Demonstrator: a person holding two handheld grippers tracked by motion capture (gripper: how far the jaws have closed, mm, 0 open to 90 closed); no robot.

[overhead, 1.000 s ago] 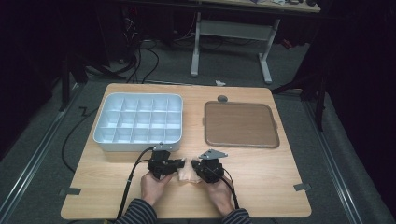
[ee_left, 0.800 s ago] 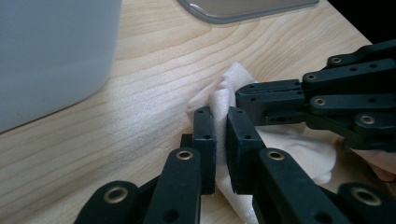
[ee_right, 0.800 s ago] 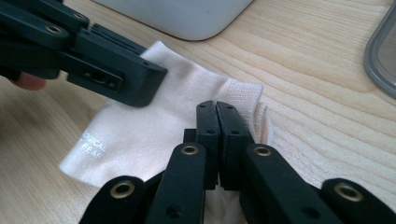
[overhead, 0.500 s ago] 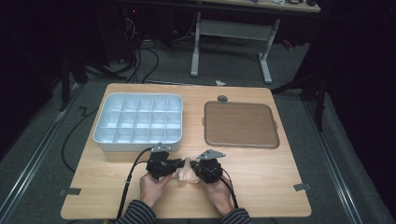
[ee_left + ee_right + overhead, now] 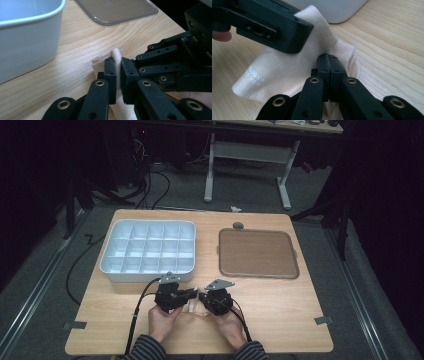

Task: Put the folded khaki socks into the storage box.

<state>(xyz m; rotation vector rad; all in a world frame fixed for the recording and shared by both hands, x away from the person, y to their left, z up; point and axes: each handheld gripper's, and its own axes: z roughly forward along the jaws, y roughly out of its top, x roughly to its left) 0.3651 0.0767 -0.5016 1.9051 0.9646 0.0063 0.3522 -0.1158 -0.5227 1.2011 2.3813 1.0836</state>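
A cream sock (image 5: 192,309) with a ribbed cuff and small white lettering lies near the table's front edge, between my two hands. In the left gripper view, my left gripper (image 5: 118,65) is shut on a raised fold of the sock (image 5: 116,53), with the right gripper's black linkage (image 5: 172,62) close on the right. In the right gripper view, my right gripper (image 5: 329,61) is shut on the sock (image 5: 287,67) at its cuff end, and the left gripper's body (image 5: 272,25) hangs above the fabric. From the high view, the left gripper (image 5: 194,294) and right gripper (image 5: 203,297) point at each other, tips nearly touching.
A white compartment tray (image 5: 150,276) stands just behind the left hand, and its rounded wall (image 5: 27,37) is close in the left gripper view. A flat brown lid (image 5: 257,252) lies at the back right, with a small grey disc (image 5: 238,225) behind it. Cables trail off the front.
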